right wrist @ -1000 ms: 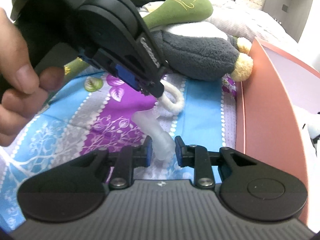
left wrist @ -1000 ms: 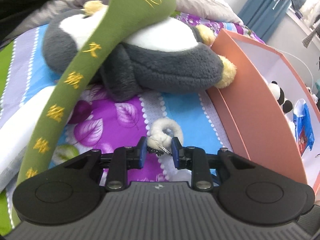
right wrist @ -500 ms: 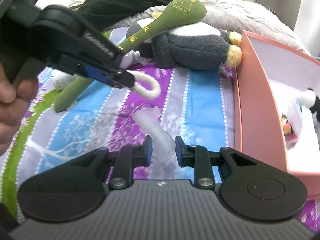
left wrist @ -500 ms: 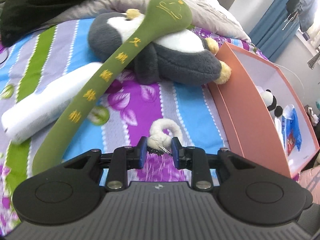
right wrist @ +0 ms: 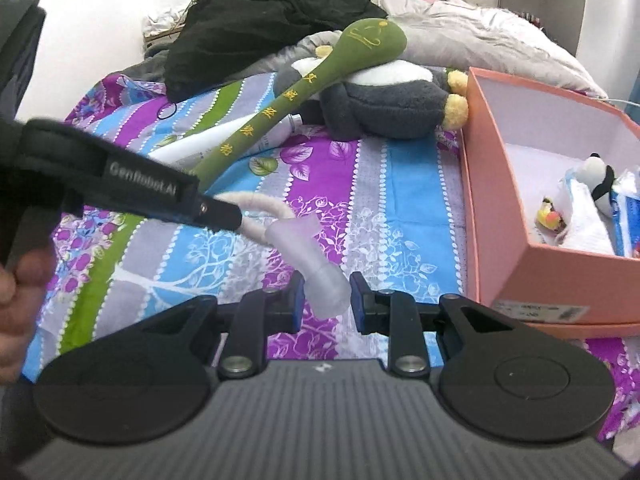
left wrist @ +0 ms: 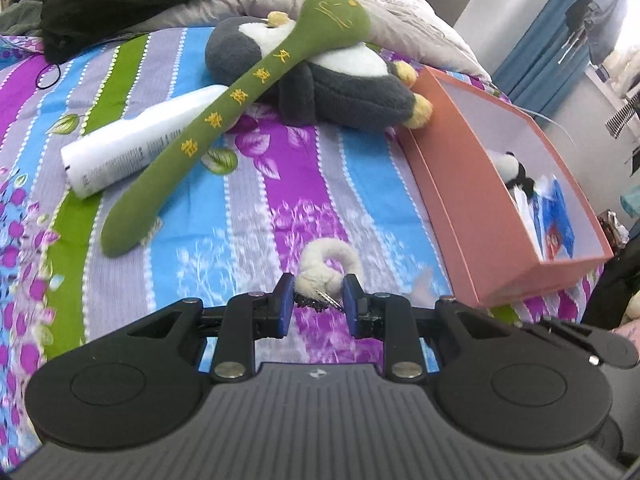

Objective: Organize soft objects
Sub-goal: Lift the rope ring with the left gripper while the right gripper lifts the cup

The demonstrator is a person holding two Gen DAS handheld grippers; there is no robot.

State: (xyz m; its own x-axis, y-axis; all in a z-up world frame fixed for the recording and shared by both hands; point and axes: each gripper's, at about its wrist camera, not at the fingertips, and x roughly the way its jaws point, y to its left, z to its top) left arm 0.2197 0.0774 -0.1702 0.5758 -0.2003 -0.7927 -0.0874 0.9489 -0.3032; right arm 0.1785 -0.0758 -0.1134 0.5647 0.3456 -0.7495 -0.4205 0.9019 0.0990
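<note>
My left gripper (left wrist: 316, 292) is shut on the base of a cream fuzzy loop charm (left wrist: 332, 258), whose small metal clasp shows between the pads, and holds it above the bedspread. In the right wrist view that left gripper (right wrist: 234, 216) reaches in from the left with the fuzzy loop charm (right wrist: 260, 204). My right gripper (right wrist: 325, 292) is shut on a pale translucent soft tube (right wrist: 316, 268), whose far end meets the loop. An open salmon-pink box (left wrist: 452, 200) (right wrist: 492, 200) stands to the right of both.
A grey-and-white penguin plush (left wrist: 348, 92) lies at the back with a long green plush (left wrist: 224, 120) across it and a white tube (left wrist: 132, 148) beside. A small panda (right wrist: 598, 176) and packets lie in the box. Black clothing (right wrist: 260, 28) is heaped behind. A hand (right wrist: 16, 300) grips the left tool.
Both grippers have risen and drawn back from the penguin plush, each keeping its hold. More of the bed and the box now shows, and the left gripper sits farther left in the right view.
</note>
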